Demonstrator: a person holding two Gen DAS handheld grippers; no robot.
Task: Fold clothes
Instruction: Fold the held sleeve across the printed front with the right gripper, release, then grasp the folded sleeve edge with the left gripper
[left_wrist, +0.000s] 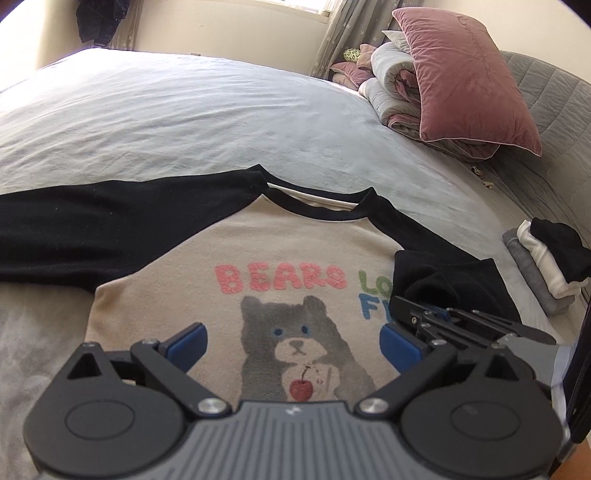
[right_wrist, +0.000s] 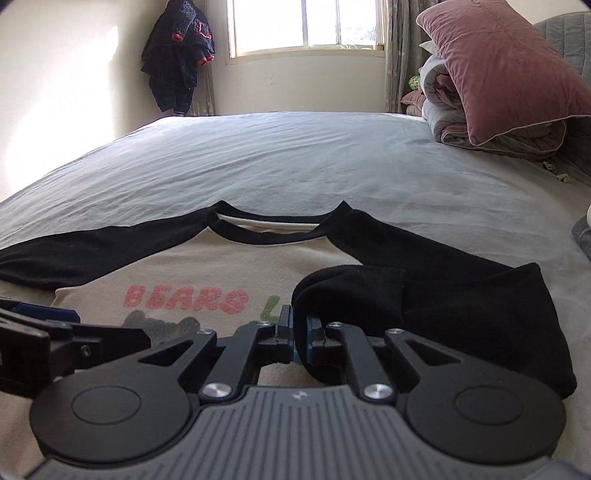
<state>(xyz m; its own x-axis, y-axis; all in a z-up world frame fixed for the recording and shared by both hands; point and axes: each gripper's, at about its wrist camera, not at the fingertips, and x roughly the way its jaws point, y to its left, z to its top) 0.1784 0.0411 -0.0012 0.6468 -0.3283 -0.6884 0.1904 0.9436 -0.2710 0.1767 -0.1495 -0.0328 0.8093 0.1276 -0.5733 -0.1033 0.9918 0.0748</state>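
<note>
Across the lower middle of my left wrist view lay the bear shirt (left_wrist: 295, 258), cream front up on the pale blue bed (left_wrist: 184, 110), one black sleeve (left_wrist: 92, 221) stretched out to the left edge. My left gripper (left_wrist: 293, 341) hung over the bear print, jaws wide apart, nothing between them. At lower right, my right gripper (left_wrist: 402, 306) pinched the other sleeve (left_wrist: 443, 273), folded inward over the lettering. A small stack of folded clothes (left_wrist: 543, 266) sat at the right edge.

Bottom centre of my right wrist view, my right gripper (right_wrist: 297, 325) was clamped on that black sleeve (right_wrist: 424, 302), the fabric bunched up just above the pads. A pink pillow (right_wrist: 498, 66) leaned at upper right.
</note>
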